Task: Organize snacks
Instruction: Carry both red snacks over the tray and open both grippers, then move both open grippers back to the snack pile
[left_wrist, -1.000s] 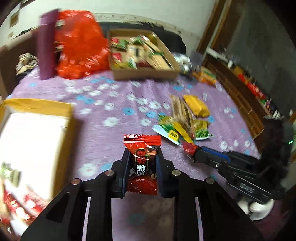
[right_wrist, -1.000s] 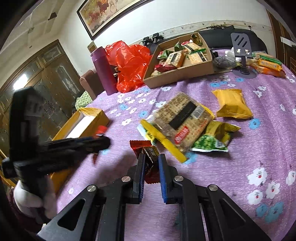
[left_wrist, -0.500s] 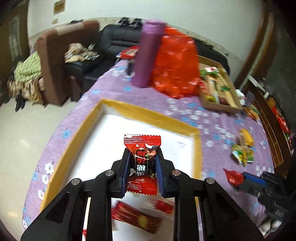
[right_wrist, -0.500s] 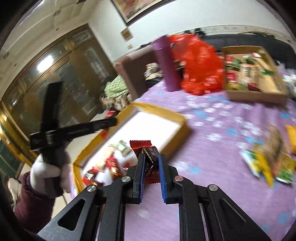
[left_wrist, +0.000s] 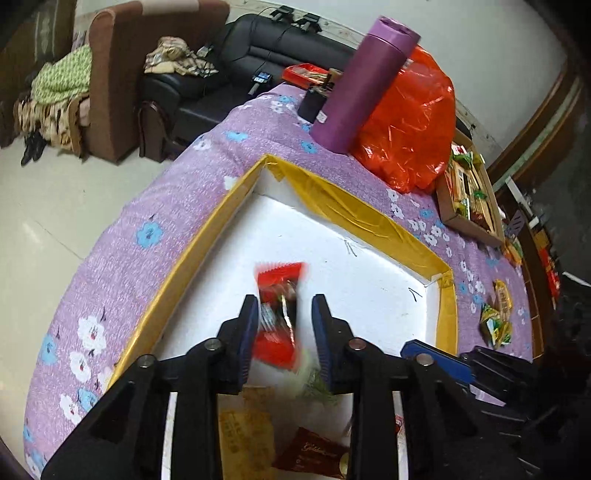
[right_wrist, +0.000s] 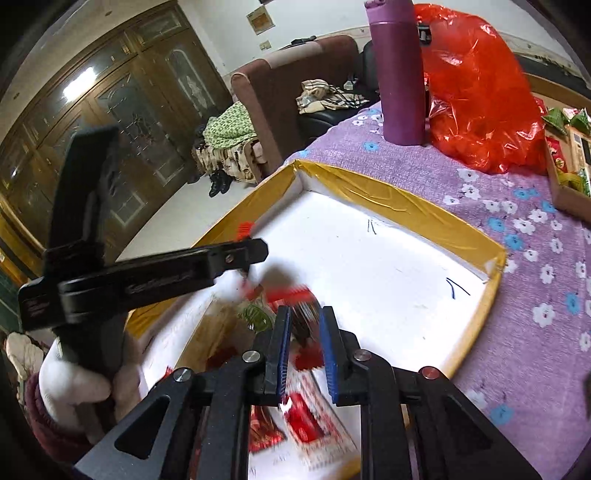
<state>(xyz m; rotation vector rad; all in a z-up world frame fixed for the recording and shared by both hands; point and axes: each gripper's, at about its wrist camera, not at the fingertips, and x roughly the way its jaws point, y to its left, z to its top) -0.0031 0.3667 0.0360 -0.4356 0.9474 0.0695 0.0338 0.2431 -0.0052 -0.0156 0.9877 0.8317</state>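
Purple tablecloth; tray holds snacks

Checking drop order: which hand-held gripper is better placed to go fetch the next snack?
Left, probably: the left hand-held gripper is opening, its red candy dropping free. The right is also opening, with a packet between its pads.

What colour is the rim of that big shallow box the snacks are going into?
Yellow tape covers the rim of the shallow white-floored box; its inside is white. The right wrist view shows it best.

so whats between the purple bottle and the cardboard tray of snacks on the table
The red plastic bag lies between them, bulging against the purple bottle and reaching toward the cardboard tray. The left wrist view shows it best.
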